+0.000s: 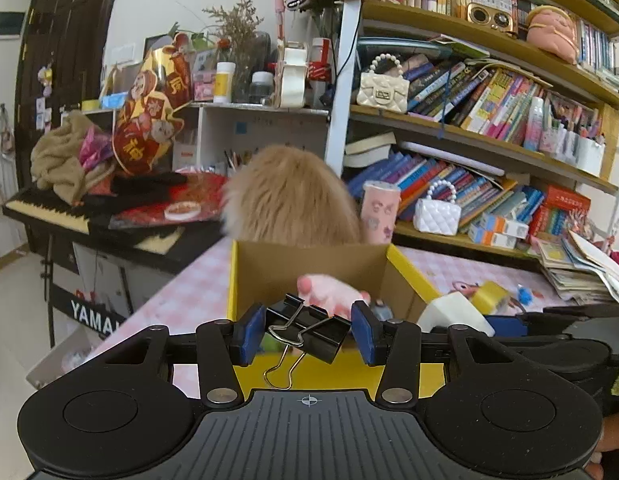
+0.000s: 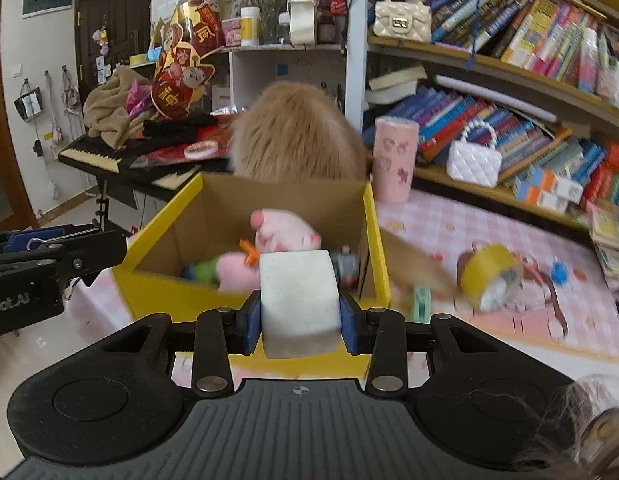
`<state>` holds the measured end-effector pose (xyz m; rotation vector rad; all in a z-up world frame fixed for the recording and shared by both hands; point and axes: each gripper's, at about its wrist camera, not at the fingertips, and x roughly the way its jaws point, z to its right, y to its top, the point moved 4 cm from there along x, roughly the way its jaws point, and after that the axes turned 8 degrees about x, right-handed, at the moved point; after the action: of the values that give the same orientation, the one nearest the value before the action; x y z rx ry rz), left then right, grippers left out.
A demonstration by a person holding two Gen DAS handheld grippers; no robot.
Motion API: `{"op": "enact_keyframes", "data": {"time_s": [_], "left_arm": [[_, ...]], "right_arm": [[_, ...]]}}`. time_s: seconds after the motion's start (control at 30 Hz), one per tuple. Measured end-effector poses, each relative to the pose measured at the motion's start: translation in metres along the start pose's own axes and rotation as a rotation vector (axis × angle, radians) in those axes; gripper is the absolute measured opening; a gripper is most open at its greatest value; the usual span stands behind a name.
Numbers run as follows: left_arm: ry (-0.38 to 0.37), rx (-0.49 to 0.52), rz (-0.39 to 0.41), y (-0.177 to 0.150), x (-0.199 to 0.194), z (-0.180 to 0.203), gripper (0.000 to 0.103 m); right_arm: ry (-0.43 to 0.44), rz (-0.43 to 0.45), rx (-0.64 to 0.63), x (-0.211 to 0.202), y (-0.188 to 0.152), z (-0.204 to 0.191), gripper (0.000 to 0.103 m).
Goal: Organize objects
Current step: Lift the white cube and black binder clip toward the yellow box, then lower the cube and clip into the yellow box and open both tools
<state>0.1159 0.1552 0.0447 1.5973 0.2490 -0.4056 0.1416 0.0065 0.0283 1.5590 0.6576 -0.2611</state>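
Tongs status: left tongs (image 1: 305,334) clamped on a black metal binder clip (image 1: 309,330) with wire handles, held above the near edge of the open yellow cardboard box (image 1: 409,270). Right tongs (image 2: 300,320) clamped on a white rectangular block (image 2: 299,300), also at the box's near edge. Box sits on the pink checked counter (image 2: 449,232) and holds a pink plush toy (image 2: 285,232). Yellow tape roll (image 2: 491,276) lies on the counter right of the box; pink printed tumbler (image 2: 395,158) stands behind it.
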Motion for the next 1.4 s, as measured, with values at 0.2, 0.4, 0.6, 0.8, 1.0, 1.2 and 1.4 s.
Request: {"op": "enact_keyframes", "data": {"time_s": [0.2, 0.4, 0.6, 0.8, 1.0, 1.2, 1.4], "left_arm": [[0.037, 0.021, -0.061, 0.003, 0.047, 0.009, 0.045], [0.082, 0.048, -0.141, -0.005, 0.085, 0.014, 0.045], [0.122, 0.07, -0.223, -0.016, 0.111, 0.016, 0.045], [0.142, 0.088, -0.265, -0.024, 0.125, 0.02, 0.045], [0.13, 0.08, -0.274, -0.025, 0.132, 0.023, 0.046], [0.127, 0.078, -0.269, -0.025, 0.134, 0.023, 0.048], [0.156, 0.078, -0.182, -0.012, 0.114, 0.019, 0.073]], "right_arm": [[0.016, -0.009, -0.042, 0.043, 0.02, 0.005, 0.036], [0.034, -0.103, -0.129, 0.088, 0.023, 0.008, 0.036], [0.076, -0.217, -0.204, 0.125, 0.02, 0.012, 0.036], [0.081, -0.293, -0.315, 0.148, 0.022, 0.008, 0.036], [0.076, -0.334, -0.457, 0.162, 0.021, 0.005, 0.036], [0.084, -0.319, -0.463, 0.163, 0.02, 0.006, 0.039], [0.069, -0.215, -0.411, 0.143, 0.028, 0.01, 0.045]]}}
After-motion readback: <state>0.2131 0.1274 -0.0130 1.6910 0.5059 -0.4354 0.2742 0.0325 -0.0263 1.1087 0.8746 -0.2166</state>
